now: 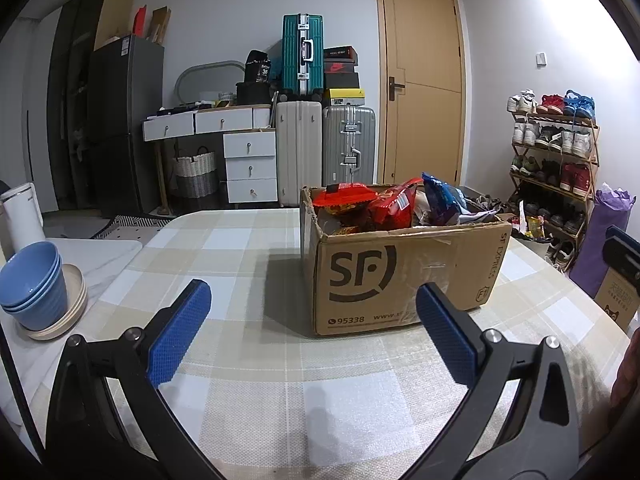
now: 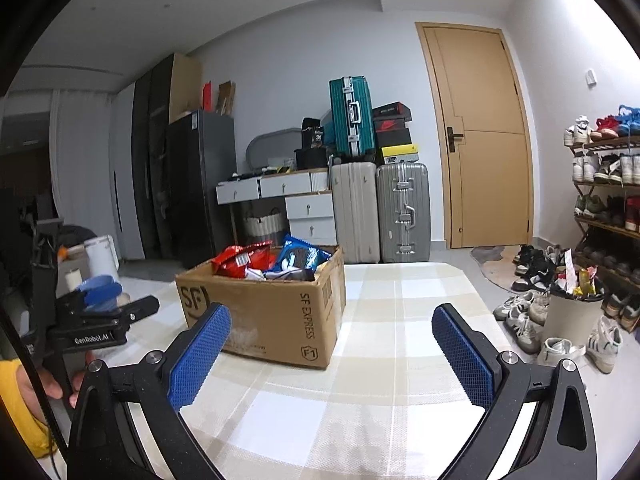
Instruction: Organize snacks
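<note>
A brown SF Express cardboard box (image 1: 400,276) stands open on the checked tablecloth. It holds several snack packets: red ones (image 1: 388,204) and a blue one (image 1: 442,198). My left gripper (image 1: 312,332) is open and empty, just short of the box's front face. In the right wrist view the box (image 2: 272,312) sits ahead and left, with red packets (image 2: 240,260) and a blue packet (image 2: 300,256) on top. My right gripper (image 2: 332,352) is open and empty, to the right of the box. The left gripper (image 2: 100,312) shows at the left edge there.
Stacked blue bowls (image 1: 34,284) on a beige plate sit at the table's left. A white kettle (image 1: 24,216) stands behind them. A waste bin (image 2: 572,312) and shoe rack (image 2: 608,184) stand right of the table. Suitcases (image 1: 324,152) and a door are behind.
</note>
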